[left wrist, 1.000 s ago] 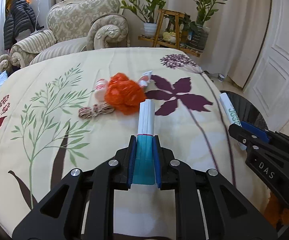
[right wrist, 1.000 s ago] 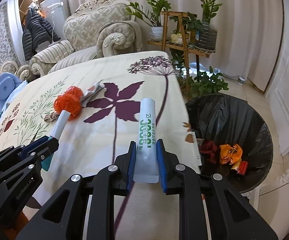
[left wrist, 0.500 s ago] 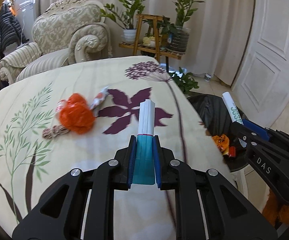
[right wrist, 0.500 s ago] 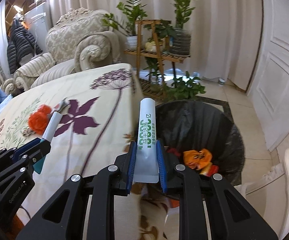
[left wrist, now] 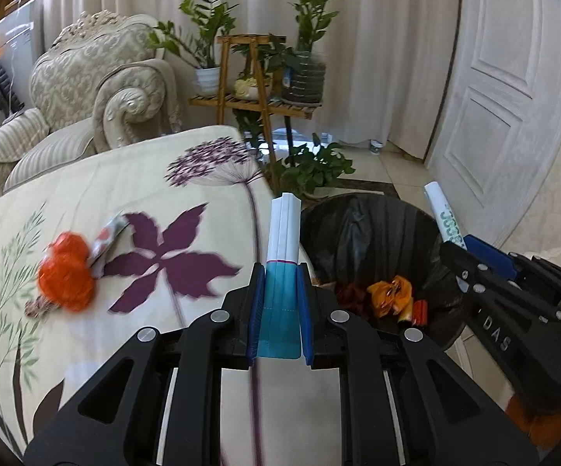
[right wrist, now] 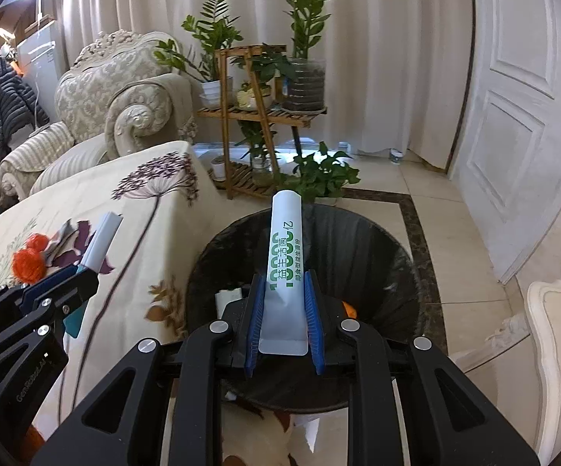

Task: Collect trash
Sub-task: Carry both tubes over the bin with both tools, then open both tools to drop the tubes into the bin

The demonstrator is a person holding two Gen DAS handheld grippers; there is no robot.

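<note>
- Over the last second both grippers have swung away from the middle of the table (left wrist: 98, 178) toward the bin (right wrist: 362, 240); a second ago the right camera looked across the cloth, and now the bin fills its centre.
- The right gripper (right wrist: 283, 303) is clamped on a white tube (right wrist: 285, 256) with green print, which now pokes out over the bin's open mouth.
- The left gripper (left wrist: 279, 303) is closed on a white-and-teal carton (left wrist: 283, 248). It trails behind, at the table edge with the bin just to its right.
- Judgement: the tube looks ready to be let go; the carton needs a little more travel first.
- Orange and red scraps (left wrist: 391, 295) already lie in the bin.
- An orange bag (left wrist: 67, 275), a wrapper (left wrist: 105, 235) and a brownish bit remain on the table, so more trips seem needed.
</note>
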